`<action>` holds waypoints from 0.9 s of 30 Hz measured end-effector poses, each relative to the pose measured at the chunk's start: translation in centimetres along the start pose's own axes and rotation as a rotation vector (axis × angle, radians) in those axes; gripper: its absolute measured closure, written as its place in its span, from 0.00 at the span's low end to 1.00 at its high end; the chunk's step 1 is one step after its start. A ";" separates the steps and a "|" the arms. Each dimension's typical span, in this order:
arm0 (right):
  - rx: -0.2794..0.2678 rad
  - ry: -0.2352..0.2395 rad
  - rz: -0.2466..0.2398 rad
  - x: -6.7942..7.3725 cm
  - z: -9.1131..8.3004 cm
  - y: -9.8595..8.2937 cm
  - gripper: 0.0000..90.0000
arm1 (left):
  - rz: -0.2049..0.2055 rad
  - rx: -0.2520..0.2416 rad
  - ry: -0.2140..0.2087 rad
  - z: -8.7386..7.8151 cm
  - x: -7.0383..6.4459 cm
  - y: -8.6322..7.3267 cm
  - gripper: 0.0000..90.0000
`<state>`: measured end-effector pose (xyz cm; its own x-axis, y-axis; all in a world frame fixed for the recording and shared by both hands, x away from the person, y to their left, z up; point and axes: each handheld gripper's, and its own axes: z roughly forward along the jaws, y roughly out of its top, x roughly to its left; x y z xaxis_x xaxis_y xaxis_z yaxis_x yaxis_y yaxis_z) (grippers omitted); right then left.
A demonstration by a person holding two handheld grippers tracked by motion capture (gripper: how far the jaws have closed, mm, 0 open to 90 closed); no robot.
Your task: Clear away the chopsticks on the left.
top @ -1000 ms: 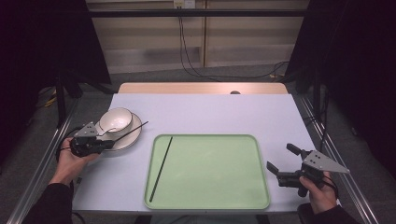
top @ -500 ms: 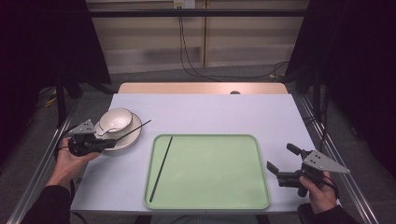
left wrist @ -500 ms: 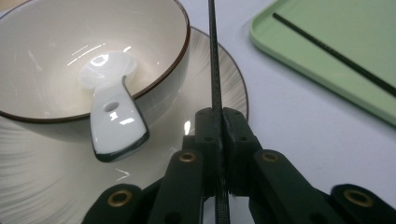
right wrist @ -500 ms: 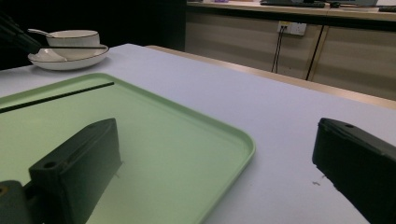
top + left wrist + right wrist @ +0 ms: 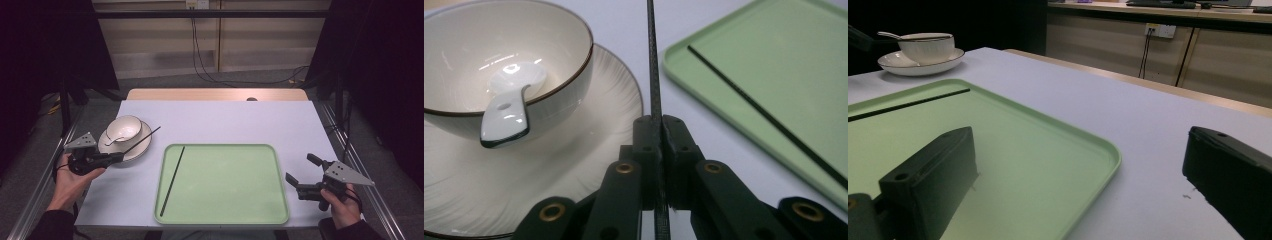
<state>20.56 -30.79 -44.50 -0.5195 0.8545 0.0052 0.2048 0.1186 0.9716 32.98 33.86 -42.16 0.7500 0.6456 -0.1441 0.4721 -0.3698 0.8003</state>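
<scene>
1. My left gripper (image 5: 116, 158) sits near the left edge of the surface (image 5: 225, 120), its jaws clamped tight on a thin black chopstick (image 5: 654, 75) that points up over the plate.
2. Just beyond it, a white plate (image 5: 137, 147) carries a bowl (image 5: 125, 127) with a white spoon (image 5: 506, 117) resting inside.
3. A green tray (image 5: 225, 210) lies at the middle of the near edge; a second black chopstick (image 5: 173, 180) lies along its left side.
4. My right gripper (image 5: 305, 172) hovers by the right edge, just beside the tray, jaws spread wide, holding nothing.
5. The surface is pale lilac. Beyond the far edge are beige cabinet panels (image 5: 270, 45), hanging cables (image 5: 200, 50) and a wall socket (image 5: 1159, 31); dark curtains flank both sides.
</scene>
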 end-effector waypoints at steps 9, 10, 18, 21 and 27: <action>0.000 0.001 0.002 0.0 0.0 0.0 0.01 | -0.029 -0.021 0.047 -0.9 -2.8 -0.2 0.95; -0.003 0.004 0.000 0.0 0.0 0.0 0.01 | -0.062 -0.019 0.049 -0.9 -3.4 -0.3 0.95; -0.004 0.000 0.000 0.0 0.0 0.0 0.01 | -0.093 -0.029 0.056 -1.2 -6.1 -0.4 0.95; -0.002 0.001 0.002 0.0 0.0 0.0 0.01 | -0.080 -0.003 0.045 -0.8 -7.2 -0.8 0.95; -0.004 0.005 0.000 0.0 0.0 0.0 0.01 | -0.100 -0.012 0.056 -0.9 -9.3 -1.0 0.95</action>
<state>20.60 -30.76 -44.50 -0.5234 0.8520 0.0062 0.2016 0.1168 0.9725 25.13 28.78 -41.06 0.6726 0.7149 -0.1910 0.5371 -0.2941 0.7906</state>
